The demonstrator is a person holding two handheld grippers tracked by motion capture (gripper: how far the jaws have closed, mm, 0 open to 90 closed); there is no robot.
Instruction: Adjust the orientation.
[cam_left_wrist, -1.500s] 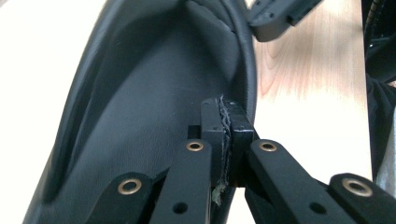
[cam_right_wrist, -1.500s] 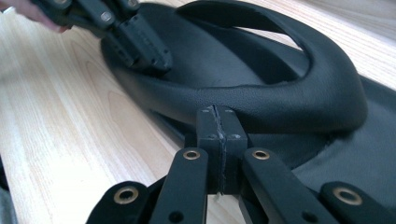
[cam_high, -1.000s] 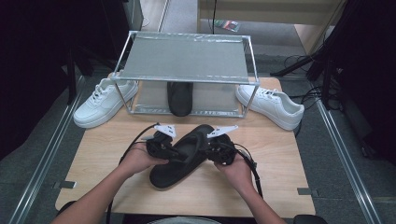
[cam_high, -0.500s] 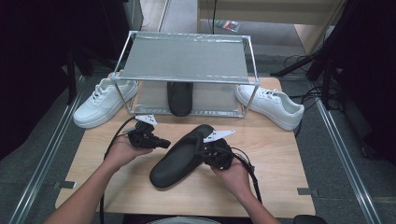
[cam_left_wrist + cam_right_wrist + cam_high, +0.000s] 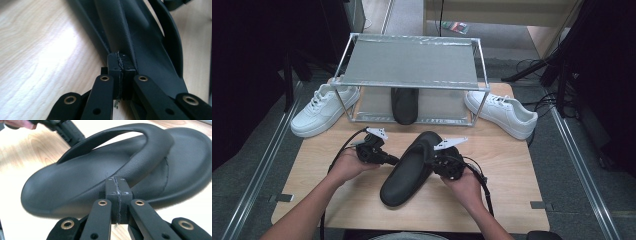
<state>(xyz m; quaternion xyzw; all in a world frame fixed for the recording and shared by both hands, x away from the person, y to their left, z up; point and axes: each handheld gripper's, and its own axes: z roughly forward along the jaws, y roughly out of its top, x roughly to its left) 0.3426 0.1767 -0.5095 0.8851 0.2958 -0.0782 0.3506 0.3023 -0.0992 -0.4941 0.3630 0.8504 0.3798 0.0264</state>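
With jaws closed, both grippers [image 5: 393, 160] [image 5: 435, 161] flank the slipper [image 5: 409, 170].

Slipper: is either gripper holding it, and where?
Neither holds the slipper. The right gripper and left gripper are shut pad to pad, tips at its strap, nothing between.

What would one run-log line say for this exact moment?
left gripper: shut, tips at black slipper | right gripper: shut, at slipper's strap | slipper: on table | second slipper: under rack
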